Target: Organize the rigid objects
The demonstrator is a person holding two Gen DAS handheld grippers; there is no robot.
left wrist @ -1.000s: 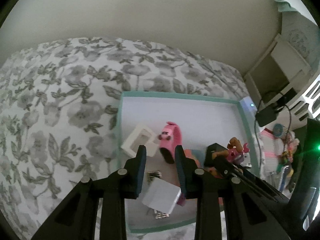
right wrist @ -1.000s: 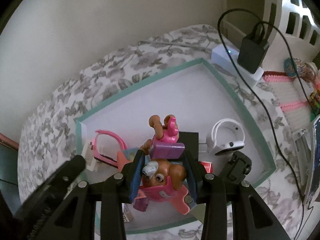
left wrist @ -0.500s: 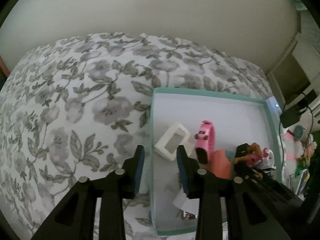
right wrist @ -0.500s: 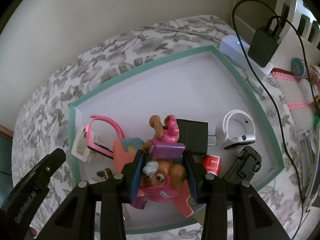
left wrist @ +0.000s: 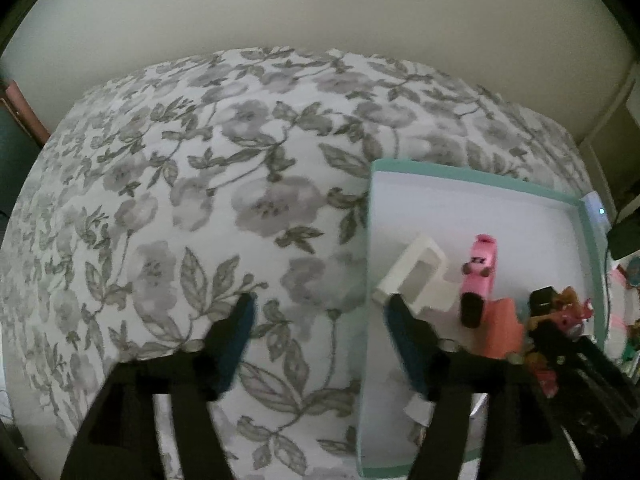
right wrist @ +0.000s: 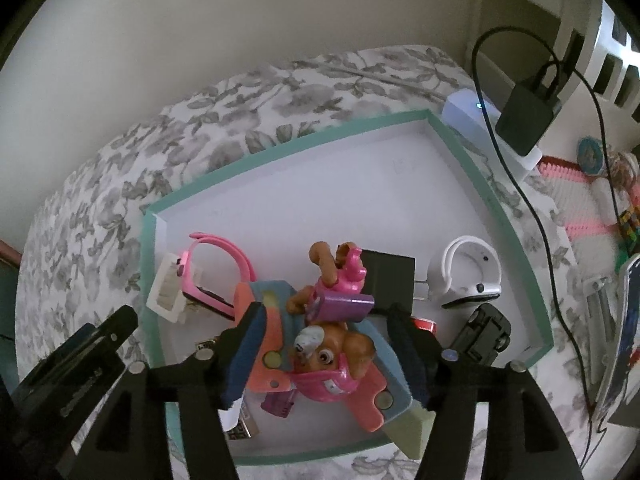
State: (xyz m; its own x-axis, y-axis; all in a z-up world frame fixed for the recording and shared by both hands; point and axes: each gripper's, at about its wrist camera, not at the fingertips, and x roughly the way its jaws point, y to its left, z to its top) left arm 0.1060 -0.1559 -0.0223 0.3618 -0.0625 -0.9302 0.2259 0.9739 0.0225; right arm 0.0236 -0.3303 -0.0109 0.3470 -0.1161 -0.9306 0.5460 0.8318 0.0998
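A pale wall backs a bed spread with a grey-flowered cover (left wrist: 208, 208), and on it sits a shallow teal-rimmed tray (right wrist: 280, 148) — that is where everything rigid is gathering.

My right gripper (right wrist: 332, 332) points steeply down into the tray, its jaws opening. The toy pup figure (right wrist: 332, 344) lies between them with a gap showing on both sides, so the pads no longer press on it; it rests on a coral and blue piece (right wrist: 272, 344) on the tray floor. The pup's long axis runs away from me, roughly in line with my fingers, head near and its pink and purple pack at the far end. Just beyond stand a black adapter (right wrist: 390, 280), a white band (right wrist: 468, 272), a small black car (right wrist: 484, 332), and to the left a pink watch (right wrist: 216, 268) beside a white frame (right wrist: 166, 292).

My left gripper (left wrist: 320, 312) is also opening, with nothing between the jaws. It straddles the tray's left wall: one finger hangs over the cover, the other just inside by the white frame (left wrist: 416, 276).

What the next move turns on, I judge, is this: the pup lies straight below my right fingers, so that hand must lift clear without brushing it. The left is nearer the frame and watch.
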